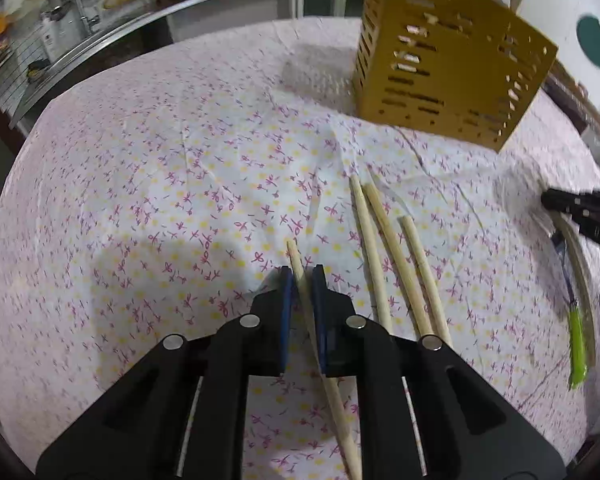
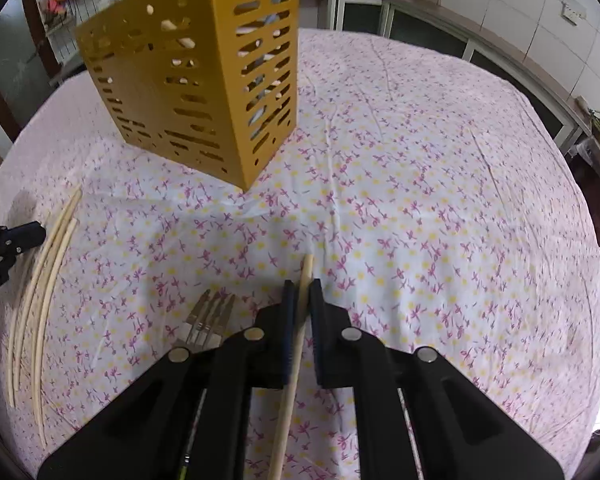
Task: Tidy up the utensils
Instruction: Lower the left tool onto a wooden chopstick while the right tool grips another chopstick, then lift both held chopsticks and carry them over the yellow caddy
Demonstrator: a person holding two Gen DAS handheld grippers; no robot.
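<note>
My left gripper (image 1: 302, 274) is shut on a pale wooden chopstick (image 1: 295, 258) that lies on the flowered tablecloth; its blue pads press on both sides of the stick. Three more chopsticks (image 1: 396, 256) lie just to the right of it. My right gripper (image 2: 302, 286) is shut on another chopstick (image 2: 307, 268), also low over the cloth. A metal fork (image 2: 211, 314) rests beside its left finger. The yellow perforated utensil holder (image 1: 440, 72) (image 2: 196, 80) stands further back with sticks inside.
The flowered tablecloth (image 2: 440, 200) covers a round table. A green utensil handle (image 1: 577, 352) lies at the right. In the right wrist view the other chopsticks (image 2: 46, 276) and the left gripper's tip (image 2: 24, 234) sit at the left edge. Kitchen counters ring the table.
</note>
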